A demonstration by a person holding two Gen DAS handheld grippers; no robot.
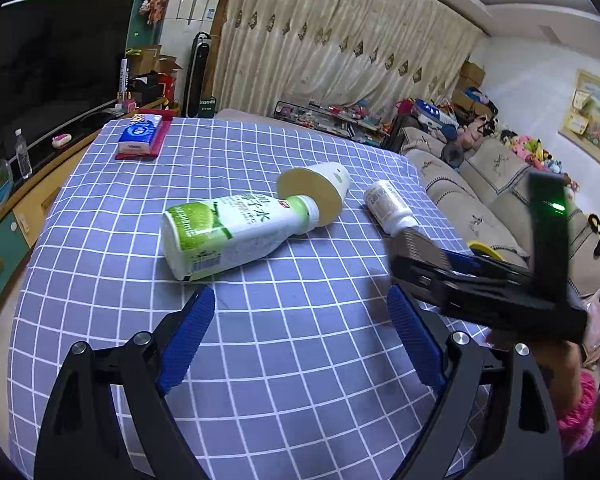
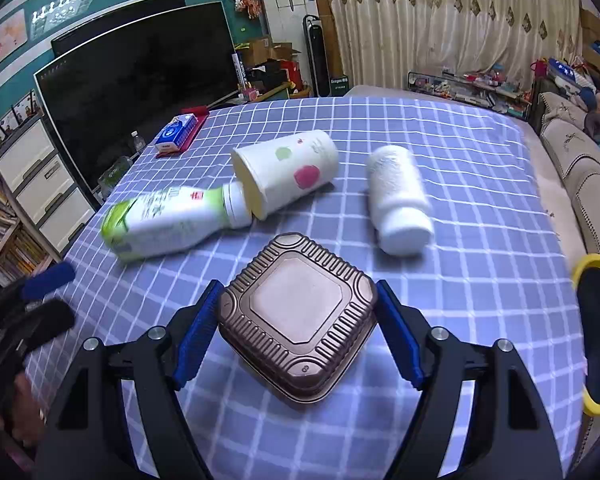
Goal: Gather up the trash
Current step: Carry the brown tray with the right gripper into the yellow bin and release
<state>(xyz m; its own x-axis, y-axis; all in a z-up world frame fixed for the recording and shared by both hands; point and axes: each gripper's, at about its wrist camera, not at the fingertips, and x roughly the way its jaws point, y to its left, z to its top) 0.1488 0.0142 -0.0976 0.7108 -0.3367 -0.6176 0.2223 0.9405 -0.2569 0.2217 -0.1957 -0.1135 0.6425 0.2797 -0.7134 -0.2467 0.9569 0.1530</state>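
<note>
A green and white drink bottle (image 1: 228, 232) lies on its side on the checked tablecloth (image 1: 260, 360), its neck against a tipped paper cup (image 1: 320, 192). A small white bottle (image 1: 388, 206) lies to the right. My left gripper (image 1: 300, 320) is open and empty, just short of the drink bottle. My right gripper (image 2: 296, 320) is shut on a brown plastic tray (image 2: 300, 316) held just above the cloth. The right wrist view also shows the drink bottle (image 2: 168, 220), the cup (image 2: 288, 170) and the white bottle (image 2: 396, 196).
A tissue pack on a red tray (image 1: 140, 136) sits at the table's far left corner. A yellow-rimmed black bin (image 2: 598, 340) stands off the table's right edge. A sofa (image 1: 480, 184) runs along the right, a TV (image 2: 140, 80) along the left.
</note>
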